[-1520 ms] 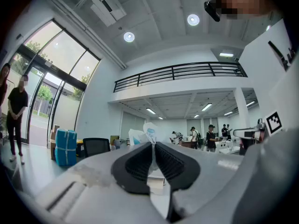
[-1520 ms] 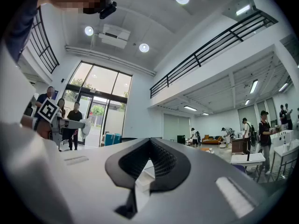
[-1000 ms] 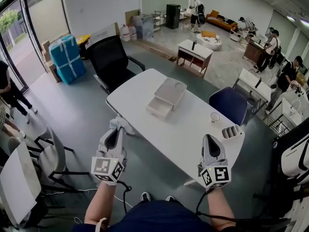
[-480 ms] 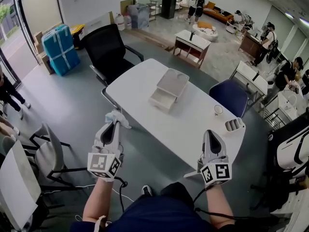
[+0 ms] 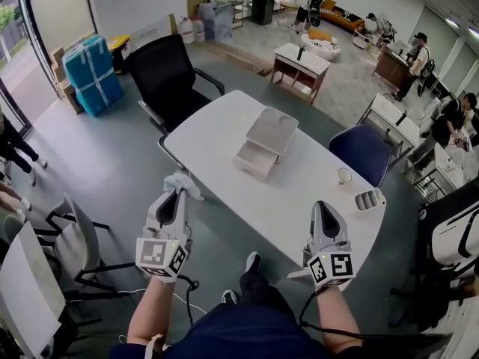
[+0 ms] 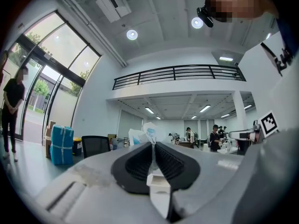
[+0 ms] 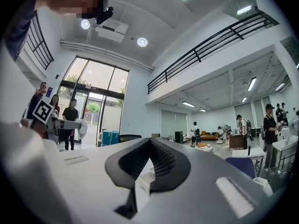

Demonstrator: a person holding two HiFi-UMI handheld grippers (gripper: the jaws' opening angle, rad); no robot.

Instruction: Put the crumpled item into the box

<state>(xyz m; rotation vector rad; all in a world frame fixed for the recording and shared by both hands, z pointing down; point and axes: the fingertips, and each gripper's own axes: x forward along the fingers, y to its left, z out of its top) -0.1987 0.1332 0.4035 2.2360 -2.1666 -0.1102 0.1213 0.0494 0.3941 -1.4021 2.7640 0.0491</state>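
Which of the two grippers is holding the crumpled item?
The left gripper: its jaws pinch the crumpled white item at their tip. The right gripper has jaws together with nothing between them.

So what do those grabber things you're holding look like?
Both are light grey and taper toward the tip: the left gripper and the right gripper. Inside, the jaws carry black ribbed pads. Each has a white cube with black square markers at its back, and a black cable trails off. No sleeves show; the clothing is dark blue.
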